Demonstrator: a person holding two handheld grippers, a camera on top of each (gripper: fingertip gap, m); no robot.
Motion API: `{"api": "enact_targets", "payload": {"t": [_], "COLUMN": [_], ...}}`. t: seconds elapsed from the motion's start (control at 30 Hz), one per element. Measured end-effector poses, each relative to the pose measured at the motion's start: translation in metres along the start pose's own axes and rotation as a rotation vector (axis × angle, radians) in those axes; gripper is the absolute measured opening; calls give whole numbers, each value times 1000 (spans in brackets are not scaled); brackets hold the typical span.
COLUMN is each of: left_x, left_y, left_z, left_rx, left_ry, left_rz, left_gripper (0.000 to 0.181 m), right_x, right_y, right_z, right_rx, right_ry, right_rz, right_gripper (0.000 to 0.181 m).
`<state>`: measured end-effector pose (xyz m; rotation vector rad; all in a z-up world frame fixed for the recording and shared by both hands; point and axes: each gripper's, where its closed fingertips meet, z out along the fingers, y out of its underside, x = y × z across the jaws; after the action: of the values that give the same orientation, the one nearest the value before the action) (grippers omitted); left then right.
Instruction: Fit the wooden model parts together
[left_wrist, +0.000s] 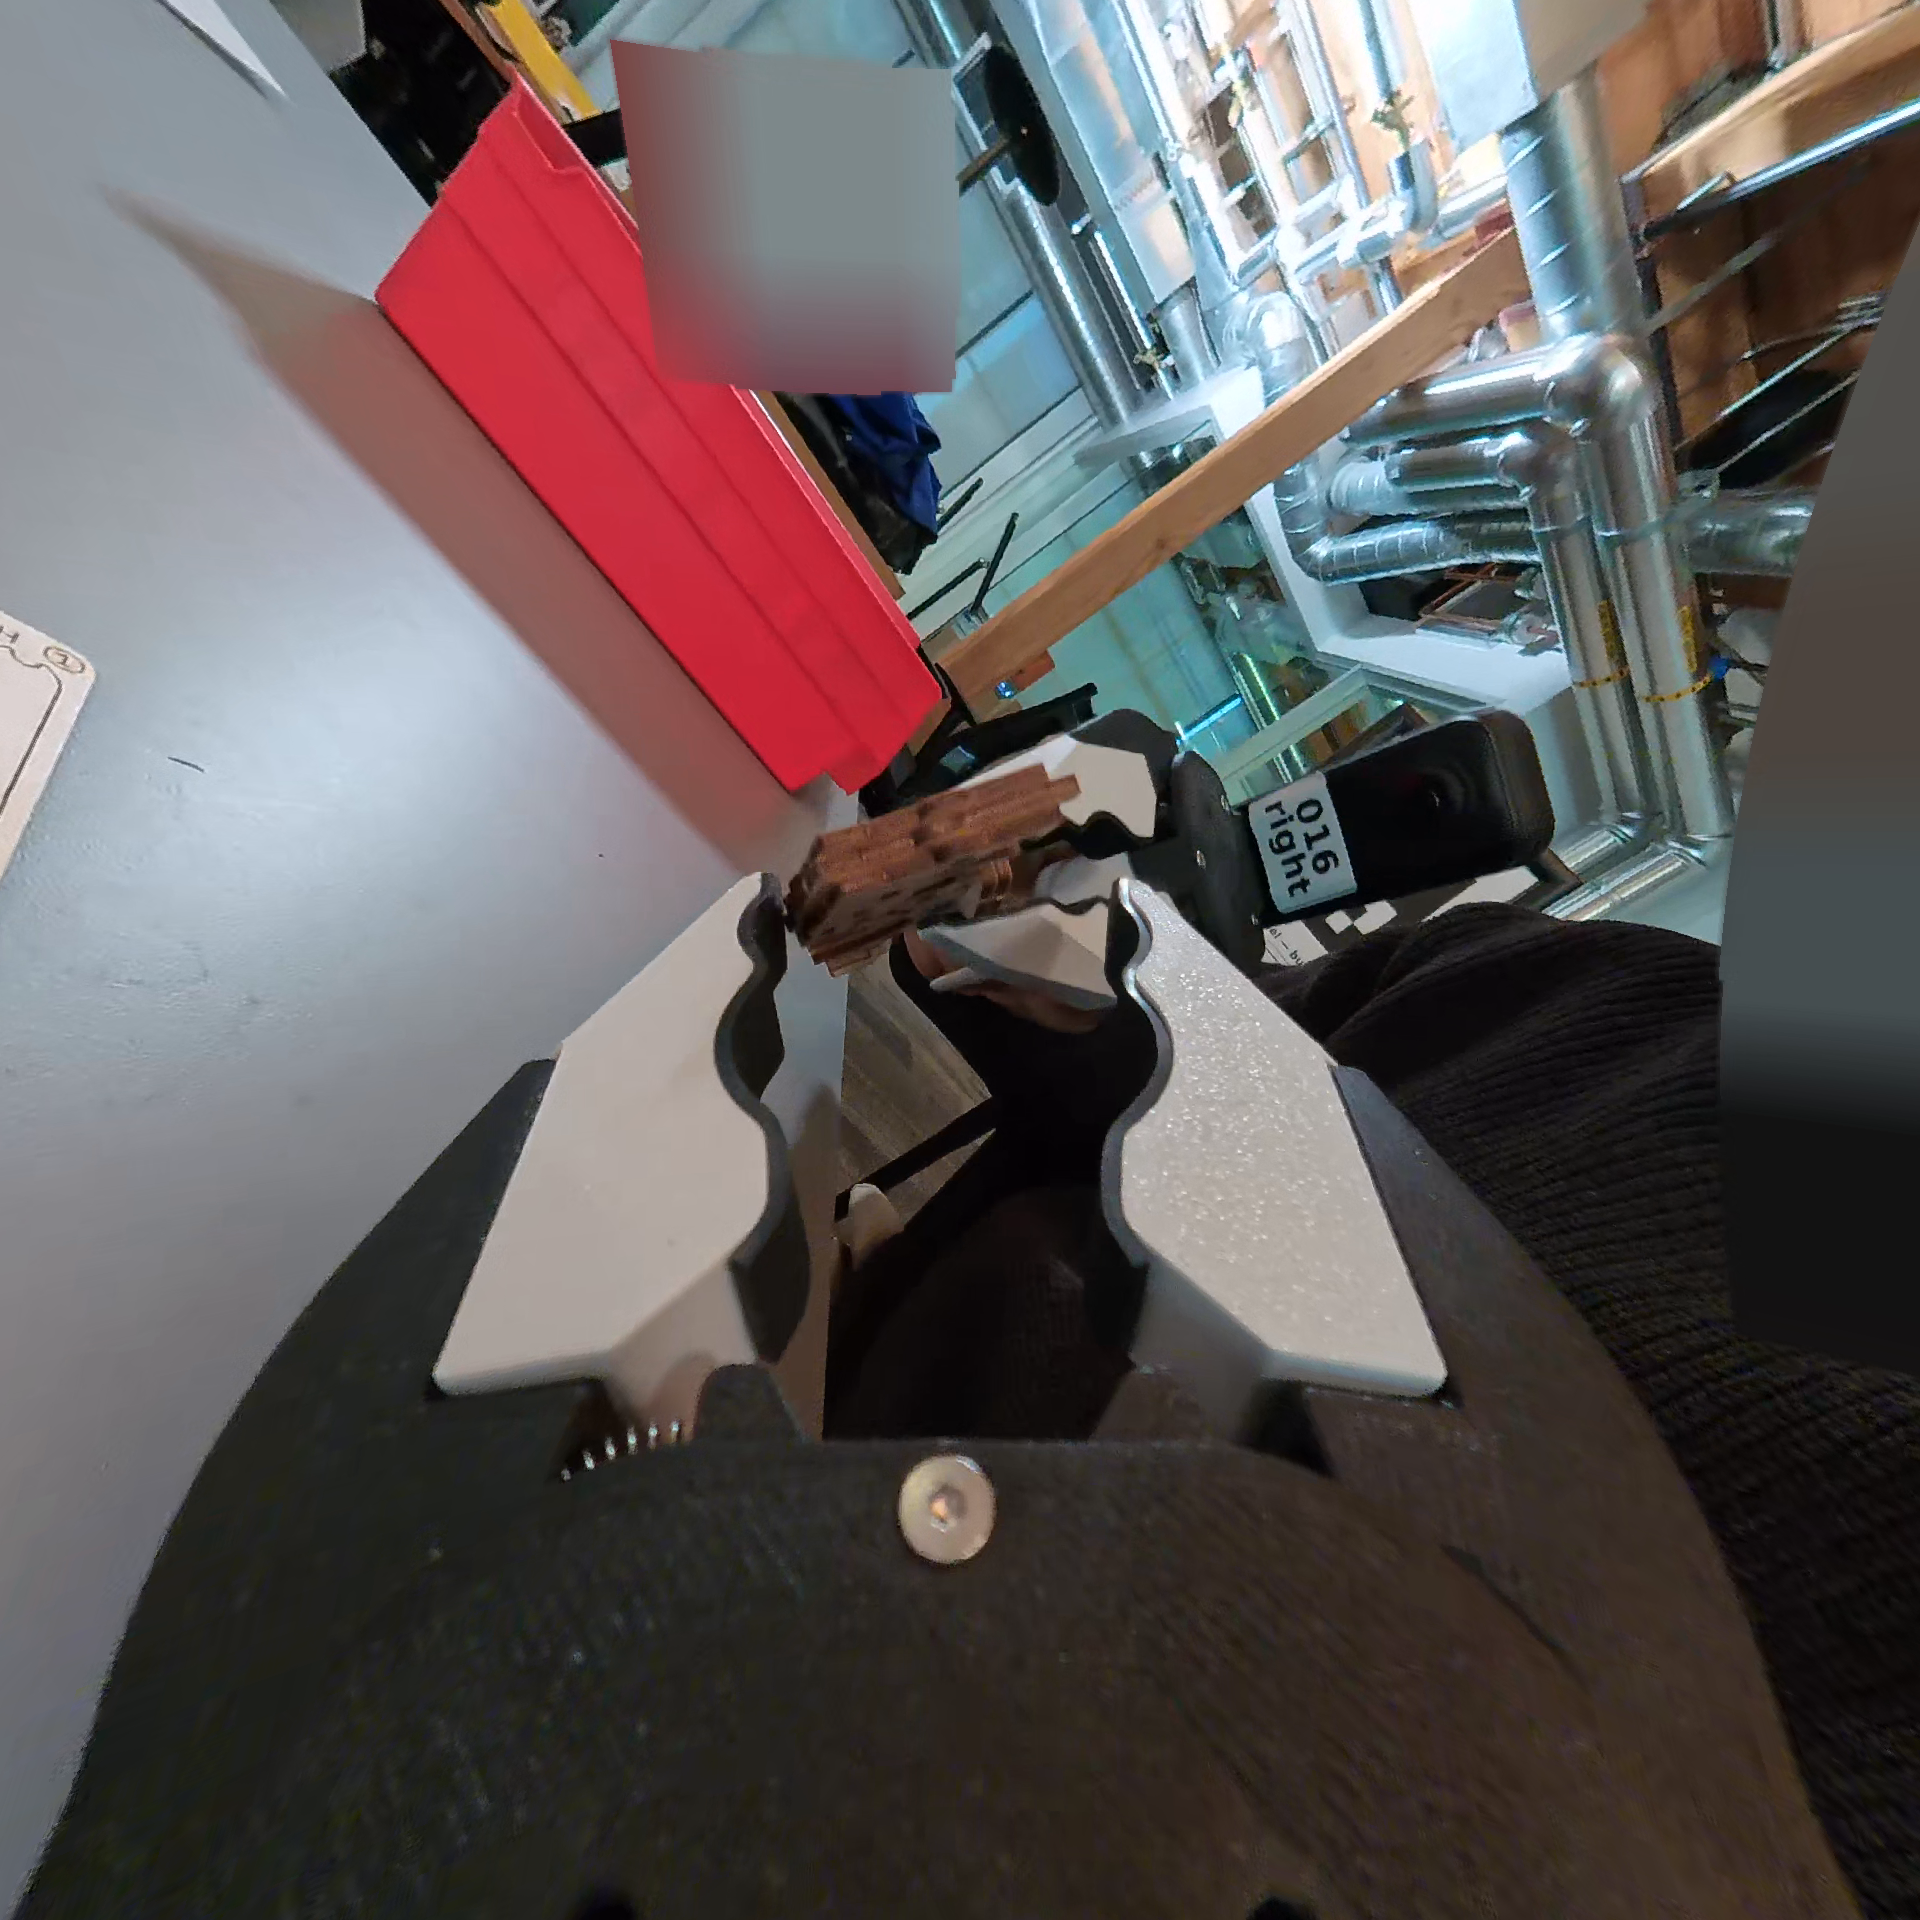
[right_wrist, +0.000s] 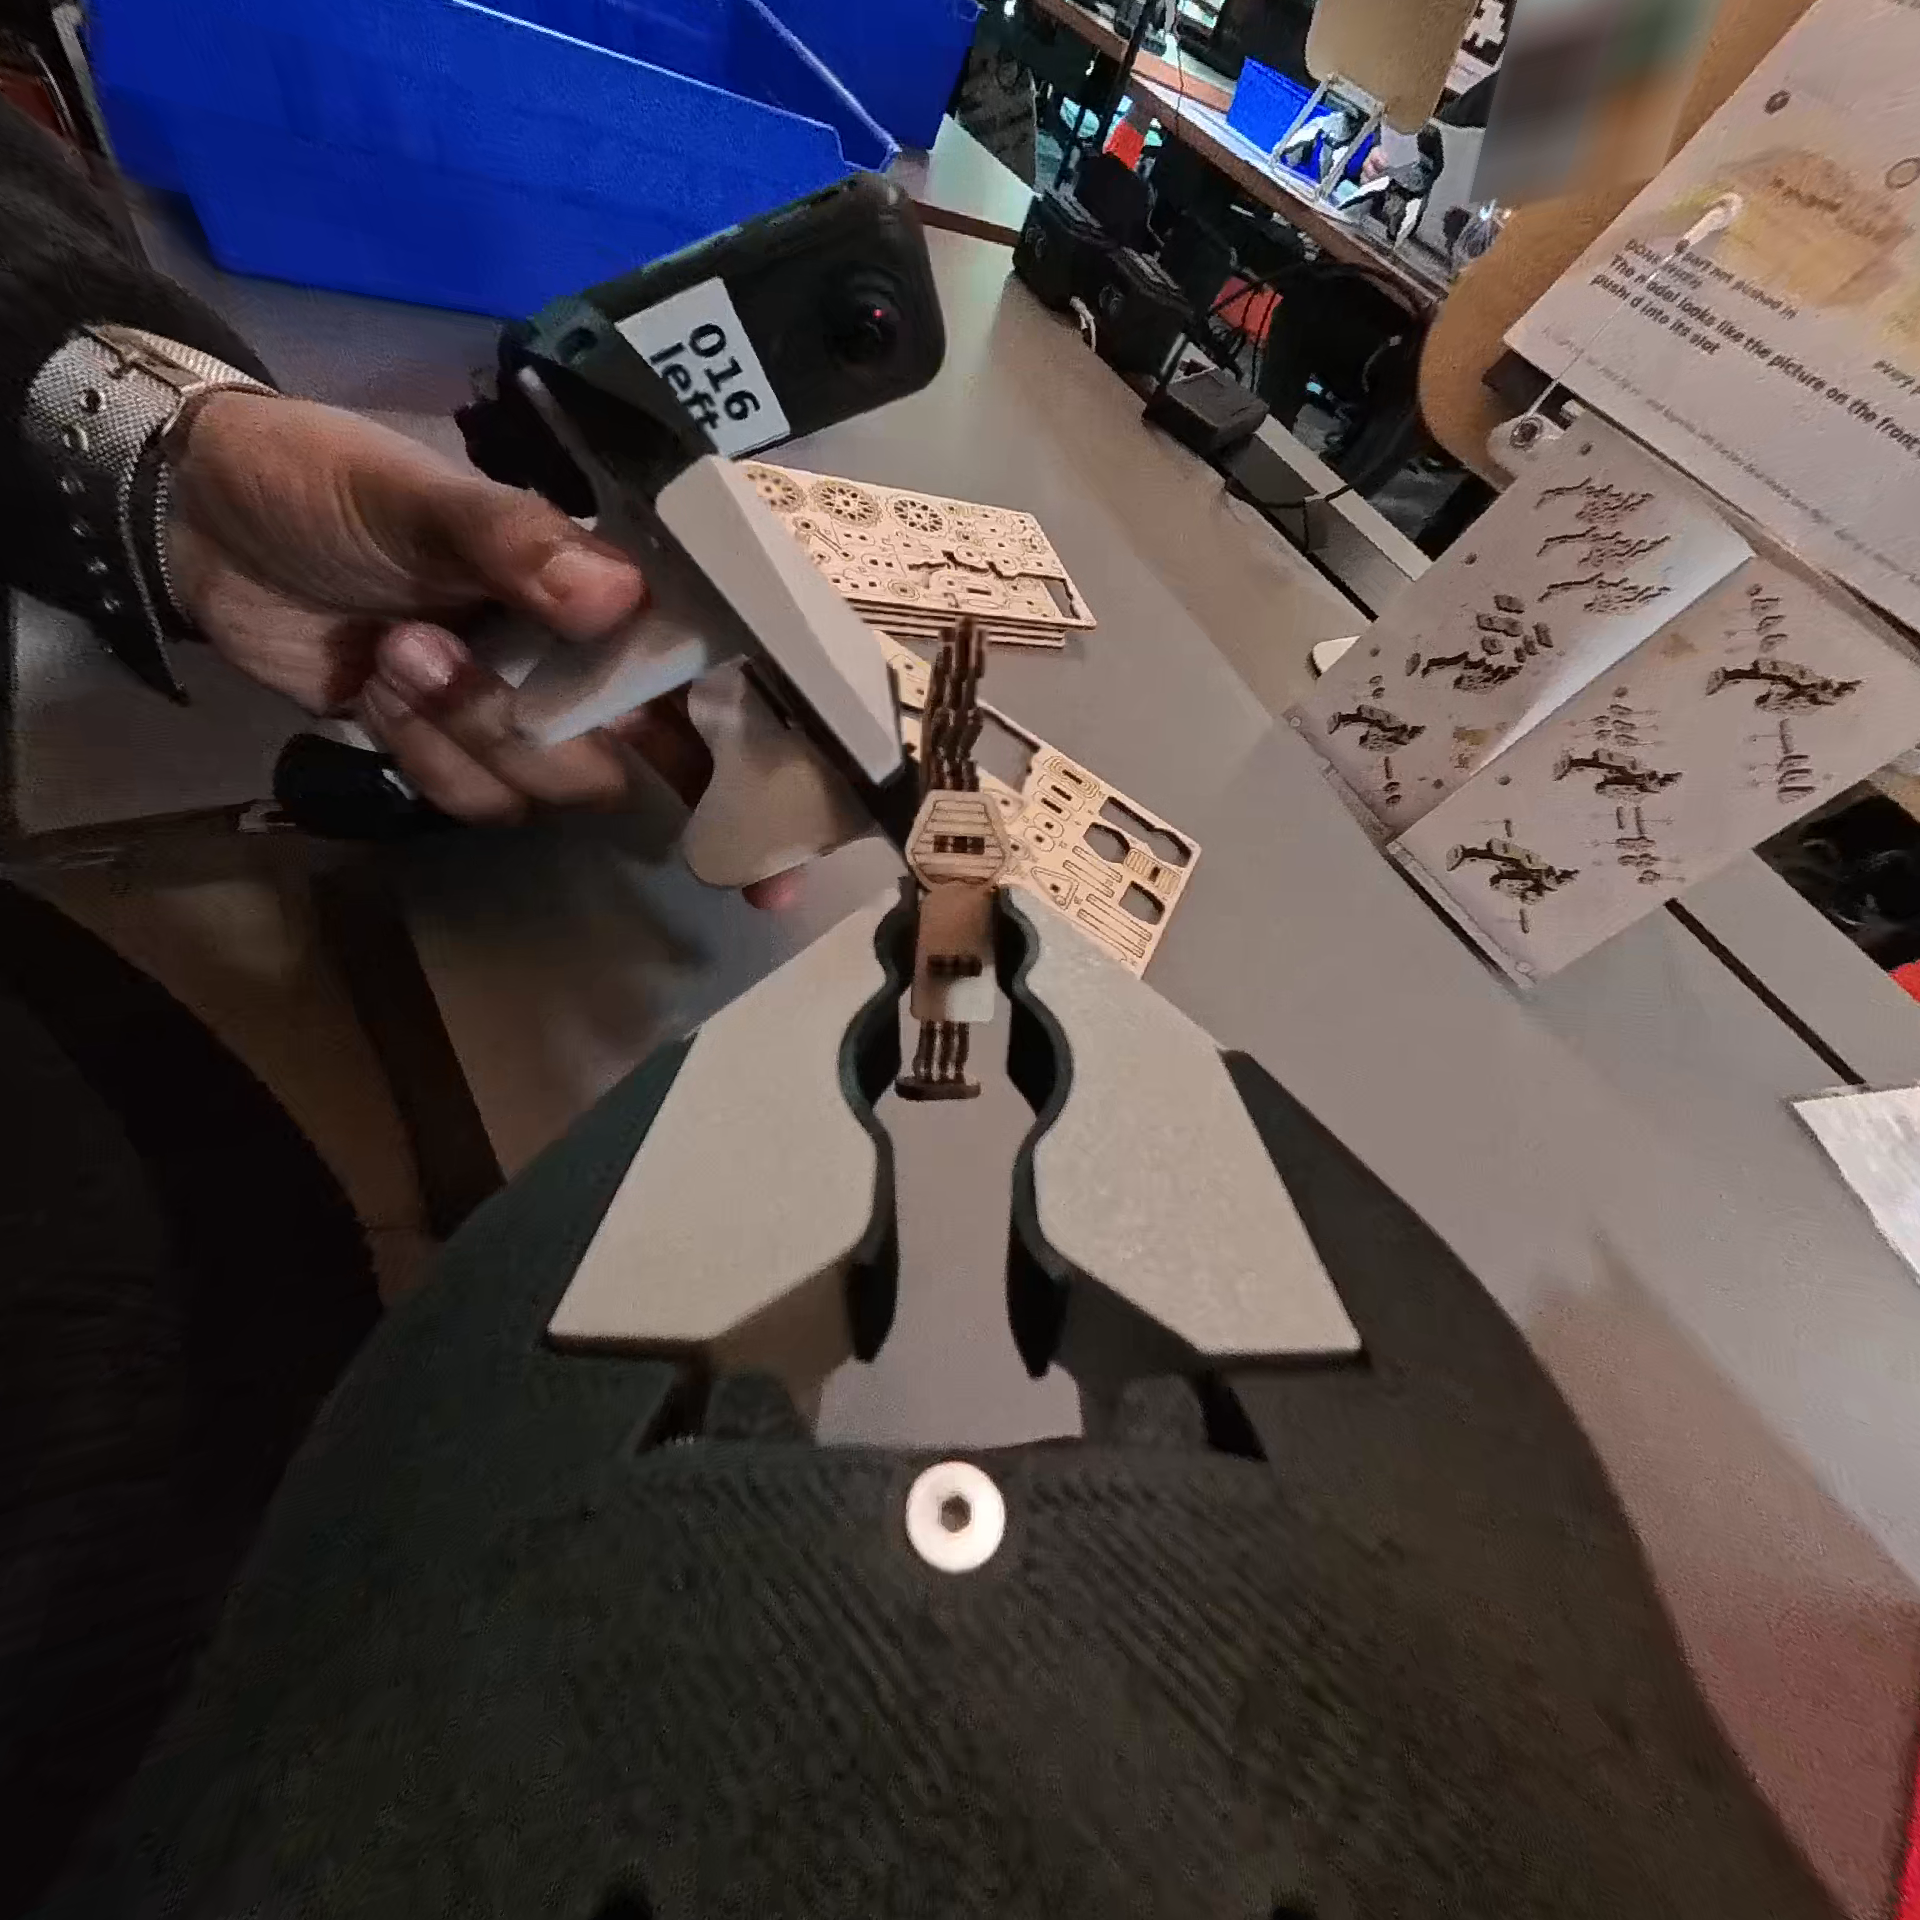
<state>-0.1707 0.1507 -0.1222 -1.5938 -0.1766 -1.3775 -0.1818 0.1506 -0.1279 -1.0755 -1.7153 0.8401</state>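
Model piece (right_wrist: 951, 914) clamped in my right claw (right_wrist: 951, 925), frame centre — wooden, layered. My left claw (left_wrist: 951, 914) wide, one tip touching it.

Grey table (right_wrist: 1299, 790) bears wooden part sheets (right_wrist: 935, 551), blue bins (right_wrist: 468, 156).

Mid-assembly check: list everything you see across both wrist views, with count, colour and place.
Wooden model assembly: one, tan with dark edges, clamped in the right jaws.
Part sheets: at least two, tan, on the grey table.
Instruction sheets: several, pale, at right.
Bins: blue, far left of the right wrist view.
Bin: one, red, on the table.
Left gripper: jaws open, tip near the assembly.
Right gripper: shut.
Hand: one, holding the left gripper.
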Motion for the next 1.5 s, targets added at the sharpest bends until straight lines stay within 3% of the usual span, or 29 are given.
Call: {"api": "enact_targets", "payload": {"t": [0.2, 0.4, 0.5, 0.67, 0.8, 0.93, 1.13, 1.5], "left_x": [-6, -3, 3, 26, 52, 64, 70, 68], "left_y": [-2, -3, -4, -12, 5, 21, 29, 37], "left_z": [-3, -2, -2, -6, -3, -1, -1, 2], "left_rx": [17, 12, 1, 17, -66, -99, -120, -154], "left_ry": [-31, -30, -11, 66, 129, 140, 183, 204], "left_rz": [-6, 35, 82, 268, 561, 792, 800, 758], "left_gripper": [41, 40, 41, 40, 41, 42, 41, 42], "right_x": [-5, -5, -2, -11, -9, -25, -55, -58], "right_y": [-3, -5, -8, -31, -32, -30, -32, -38], "right_z": [1, 0, -3, -26, -37, -41, -49, -56], "right_rx": [9, 29, 73, 281, 315, 284, 258, 300], "right_ry": [7, 2, -18, -323, -556, -676, -806, -854], "right_rz": [-34, -20, 13, 285, 544, 548, 482, 491], "right_gripper": [13, 14, 26, 31, 45, 52, 42, 18]}}
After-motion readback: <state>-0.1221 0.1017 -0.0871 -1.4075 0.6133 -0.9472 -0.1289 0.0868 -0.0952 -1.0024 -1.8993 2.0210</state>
